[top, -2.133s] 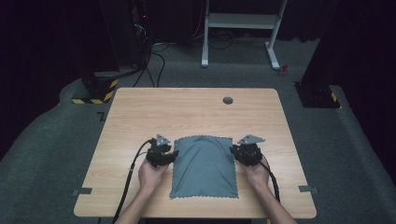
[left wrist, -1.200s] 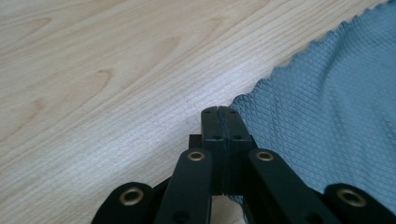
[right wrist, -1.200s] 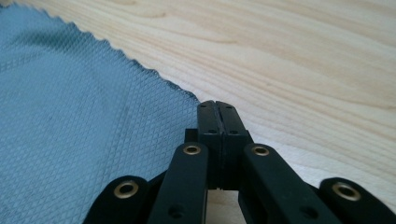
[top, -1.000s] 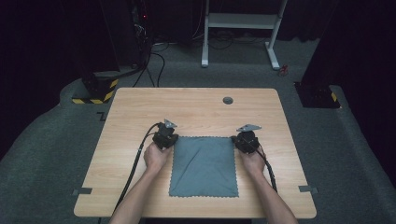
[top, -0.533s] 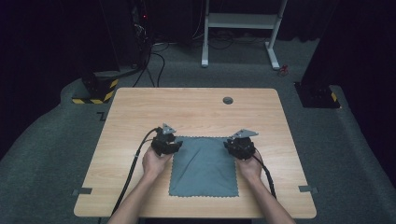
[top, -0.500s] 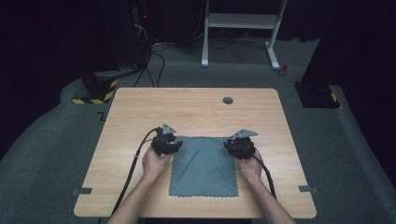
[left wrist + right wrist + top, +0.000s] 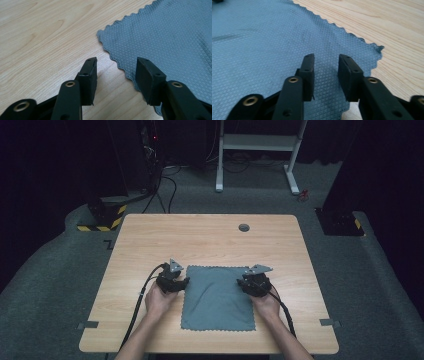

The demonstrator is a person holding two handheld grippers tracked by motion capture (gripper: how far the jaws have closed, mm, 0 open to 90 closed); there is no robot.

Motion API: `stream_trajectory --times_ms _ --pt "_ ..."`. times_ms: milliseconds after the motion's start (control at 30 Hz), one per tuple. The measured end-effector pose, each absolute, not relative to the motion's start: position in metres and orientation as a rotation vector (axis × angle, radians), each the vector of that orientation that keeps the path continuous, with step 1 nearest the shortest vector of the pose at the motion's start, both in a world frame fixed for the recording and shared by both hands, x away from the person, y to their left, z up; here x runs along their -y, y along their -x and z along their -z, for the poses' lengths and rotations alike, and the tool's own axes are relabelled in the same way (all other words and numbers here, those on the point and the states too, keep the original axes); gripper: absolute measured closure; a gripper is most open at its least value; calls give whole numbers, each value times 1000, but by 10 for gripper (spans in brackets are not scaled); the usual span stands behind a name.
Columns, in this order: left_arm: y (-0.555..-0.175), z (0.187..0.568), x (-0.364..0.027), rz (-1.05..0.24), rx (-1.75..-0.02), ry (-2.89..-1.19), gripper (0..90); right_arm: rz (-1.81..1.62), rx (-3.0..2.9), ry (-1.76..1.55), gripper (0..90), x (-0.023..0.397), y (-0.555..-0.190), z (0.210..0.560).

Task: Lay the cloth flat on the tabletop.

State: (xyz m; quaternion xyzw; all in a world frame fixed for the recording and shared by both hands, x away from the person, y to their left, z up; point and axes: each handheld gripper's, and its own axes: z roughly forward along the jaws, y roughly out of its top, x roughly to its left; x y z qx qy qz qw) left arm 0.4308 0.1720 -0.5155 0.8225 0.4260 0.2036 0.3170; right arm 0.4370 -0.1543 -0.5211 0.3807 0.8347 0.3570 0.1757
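A grey-blue cloth (image 7: 217,297) with a wavy edge lies flat on the wooden table (image 7: 210,240), near the front. My left gripper (image 7: 172,281) rests at the cloth's far left corner, and my right gripper (image 7: 255,282) at its far right corner. In the left gripper view the left gripper (image 7: 116,67) is open; its jaws have just been opening. The cloth (image 7: 170,37) edge runs under the gap, unpinched. In the right gripper view the right gripper (image 7: 325,66) hovers open over the cloth (image 7: 262,45), its jaws also just opening, nothing pinched.
A small round hole (image 7: 244,227) sits in the tabletop near the far edge. Grey tape tabs (image 7: 87,325) mark the front corners. Black cables (image 7: 137,305) trail from the grippers past the forearms. A white desk frame (image 7: 257,150) stands on the floor behind.
The cloth went from bunched to flat as both grippers pulled its far corners away. Both then drew back toward the near edge, and the jaws have released the cloth.
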Motion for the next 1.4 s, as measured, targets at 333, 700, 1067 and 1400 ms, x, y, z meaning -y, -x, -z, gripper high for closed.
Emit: stream_trajectory --times_ms 333,700,1067,1400 --pt "-396 510 -161 -472 -1014 -2153 470 -1067 -2392 -1031 615 153 -414 516" --pt "-394 519 -173 -477 -1042 -2157 460 -1053 -2413 -993 591 157 -395 523" --pt "-372 515 -156 -379 -965 -2095 407 -1145 -2423 -955 563 144 -377 512" --pt "-364 526 -154 -455 -957 -2116 397 -1071 -2481 -881 516 111 -365 524"
